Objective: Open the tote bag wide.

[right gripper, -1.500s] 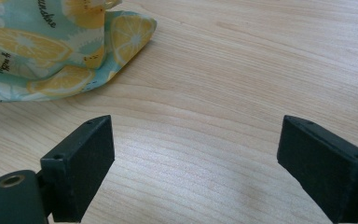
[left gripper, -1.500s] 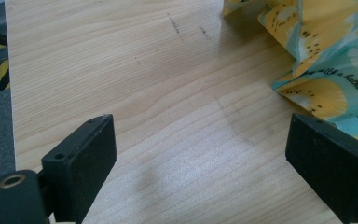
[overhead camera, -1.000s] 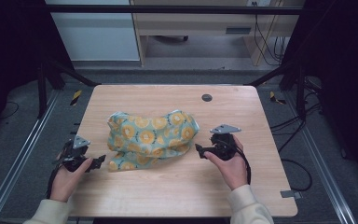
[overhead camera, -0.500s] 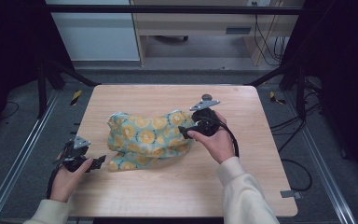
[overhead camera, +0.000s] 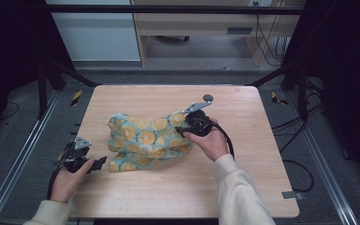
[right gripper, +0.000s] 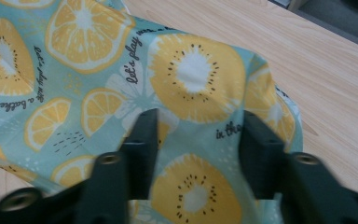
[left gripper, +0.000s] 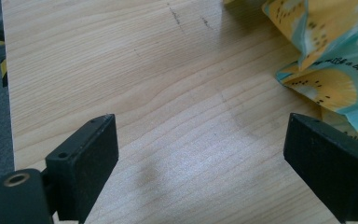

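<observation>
Here the cloth (overhead camera: pixel 145 140) (pale teal, printed with orange and lemon slices) lies bunched in a loose heap near the middle of the wooden table (overhead camera: pixel 243 178). The right gripper (overhead camera: pixel 183 129) is at the cloth's right end, its jaws pointing left into the fabric. In the right gripper view the two black jaws stand apart with the cloth (right gripper: pixel 191 79) spread between and beneath them, pressed on the fabric but not closed on it. The left gripper (overhead camera: pixel 99 162) rests low at the table's near left, just beside the cloth's lower left corner. In the left gripper view its jaws are wide apart over bare wood (left gripper: pixel 168 107), with the cloth's edge (left gripper: pixel 326 84) lying close to the right-hand jaw.
</observation>
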